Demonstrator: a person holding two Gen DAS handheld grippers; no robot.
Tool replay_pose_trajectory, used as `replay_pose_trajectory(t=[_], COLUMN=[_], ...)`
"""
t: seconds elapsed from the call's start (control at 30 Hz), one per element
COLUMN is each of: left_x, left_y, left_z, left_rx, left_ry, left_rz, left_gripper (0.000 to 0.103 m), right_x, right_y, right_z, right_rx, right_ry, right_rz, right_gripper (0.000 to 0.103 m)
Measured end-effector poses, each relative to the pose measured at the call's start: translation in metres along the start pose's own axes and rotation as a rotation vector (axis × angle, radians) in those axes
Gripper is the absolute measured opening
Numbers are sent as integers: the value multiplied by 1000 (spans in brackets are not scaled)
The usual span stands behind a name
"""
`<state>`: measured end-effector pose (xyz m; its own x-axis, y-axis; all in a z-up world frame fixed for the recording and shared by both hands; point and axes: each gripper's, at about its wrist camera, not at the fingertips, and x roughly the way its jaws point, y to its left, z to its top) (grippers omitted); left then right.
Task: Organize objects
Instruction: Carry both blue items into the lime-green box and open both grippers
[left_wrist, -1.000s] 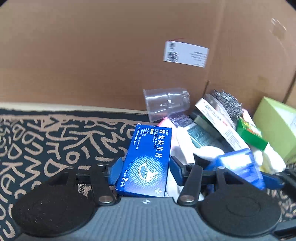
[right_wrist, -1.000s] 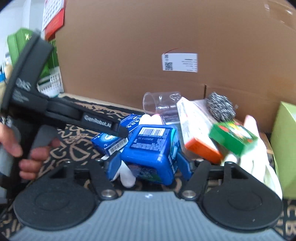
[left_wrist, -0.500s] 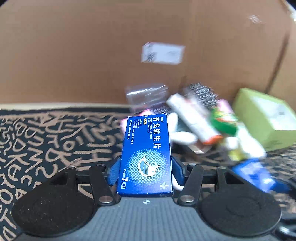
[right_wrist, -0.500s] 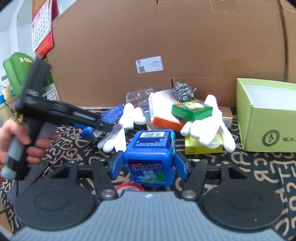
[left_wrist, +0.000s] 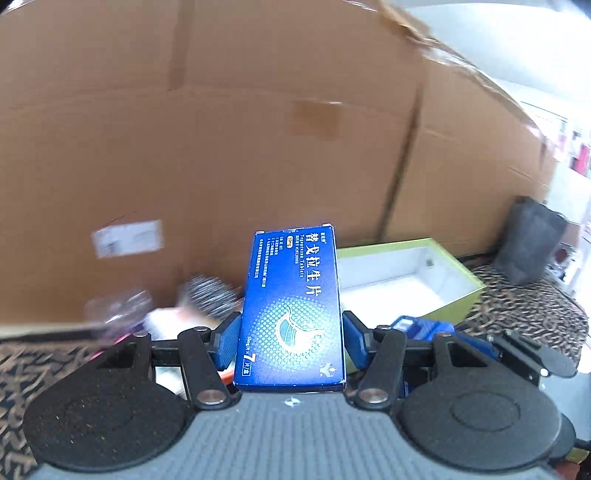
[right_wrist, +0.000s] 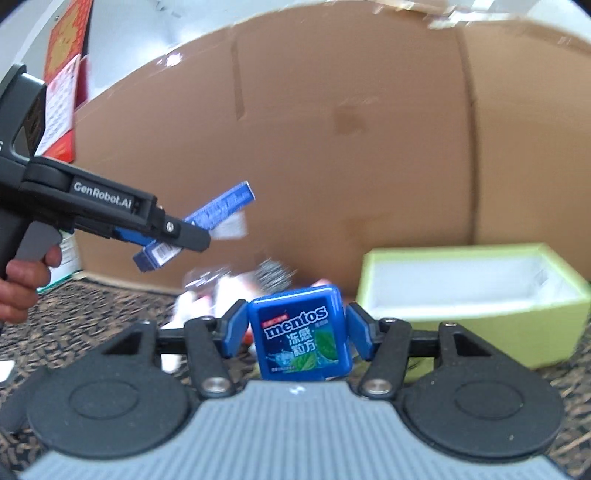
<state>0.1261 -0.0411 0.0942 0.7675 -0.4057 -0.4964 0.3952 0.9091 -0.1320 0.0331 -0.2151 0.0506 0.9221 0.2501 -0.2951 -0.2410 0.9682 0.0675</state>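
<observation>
Clearly the left gripper is clamped on the tablet box, its jaws tight against both long sides – lifted off the cloth, with the green box beyond on the right. From the right wrist, the right gripper pinches the mentos tub, also lifted; the green box sits open toward the cloth's right edge. Both loads probably belong there – each should clear the rim before release, one at a time, so the grippers do not collide.
</observation>
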Motion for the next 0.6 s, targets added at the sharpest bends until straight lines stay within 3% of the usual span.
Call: replay_pose_trajectory(t=[0.17,0.27,0.6], left_x=[55,90,192], left_y=[-40,-61,-70], left_z=[23,31,28], left_rx=[16,45,48], left_ry=[34,45,106], left_rz=[-81,-69,-85], left_gripper=[60,60,60], right_x=[5,21,102], right_y=[-44,-73,-132], right_z=[23,32,27], right_rx=[-54,-56,-93], right_ry=[-32,-16,96], right_rz=[-140,-199,-288], right_gripper=[56,56,56])
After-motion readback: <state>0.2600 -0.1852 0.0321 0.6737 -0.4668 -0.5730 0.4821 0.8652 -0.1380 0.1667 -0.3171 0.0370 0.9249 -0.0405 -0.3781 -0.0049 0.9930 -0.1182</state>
